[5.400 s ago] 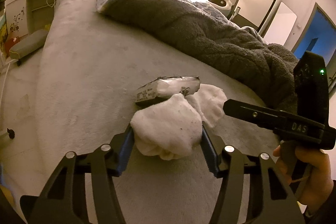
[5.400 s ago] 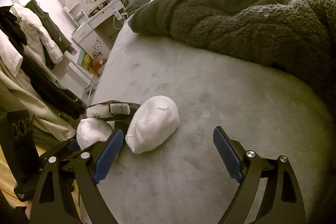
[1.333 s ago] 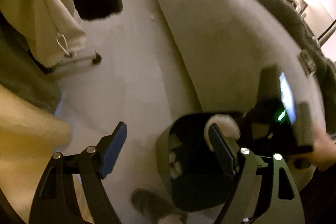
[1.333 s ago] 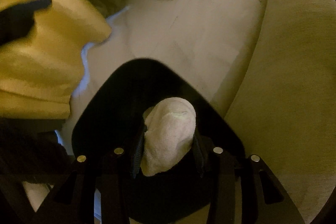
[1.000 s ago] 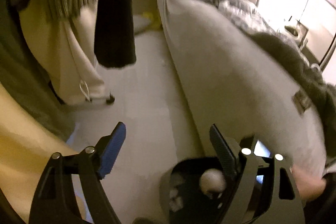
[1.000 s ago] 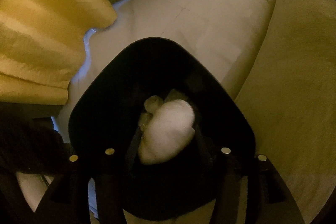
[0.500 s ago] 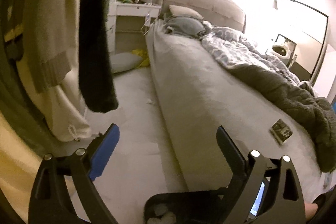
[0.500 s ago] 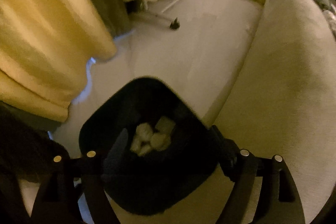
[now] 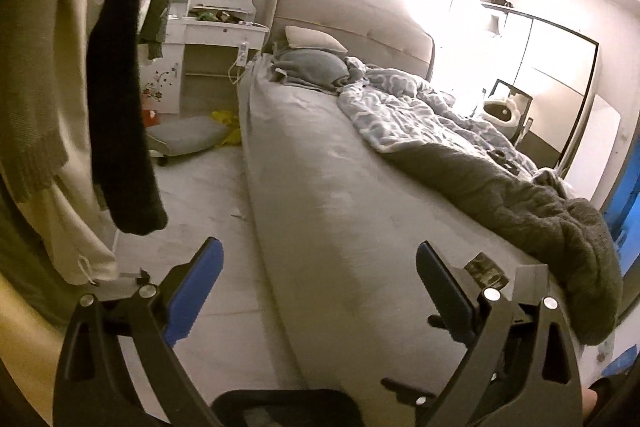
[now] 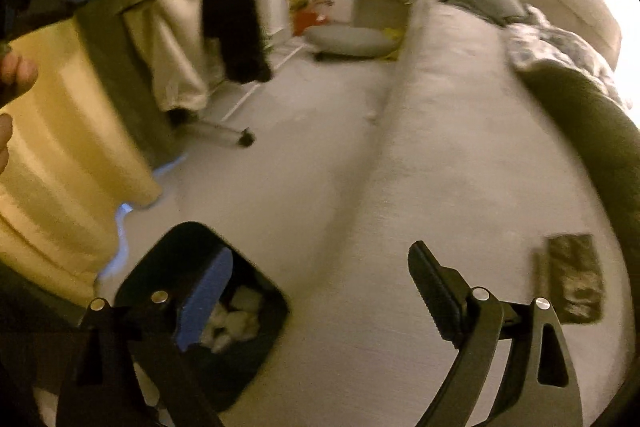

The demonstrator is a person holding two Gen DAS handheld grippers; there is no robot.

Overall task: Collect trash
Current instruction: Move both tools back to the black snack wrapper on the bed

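a: what does the right wrist view give that the left doesn't?
b: the inside of the black bin [image 10: 168,267] on the floor beside the bed [image 10: 460,155], white wads [image 10: 236,319] lying in it. the left view catches only its rim.
a: grippers?
b: left gripper [image 9: 316,283] and right gripper [image 10: 320,287] both spread wide, holding nothing.
a: other trash?
b: a dark wrapper [image 10: 576,277] on the bed near the grey blanket [image 9: 520,195]; its print is unreadable.

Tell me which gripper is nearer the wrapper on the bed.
Right, probably. The right gripper is open above the bed, the wrapper just off its right finger. The left gripper is open at the bed's edge, the wrapper behind its right finger.
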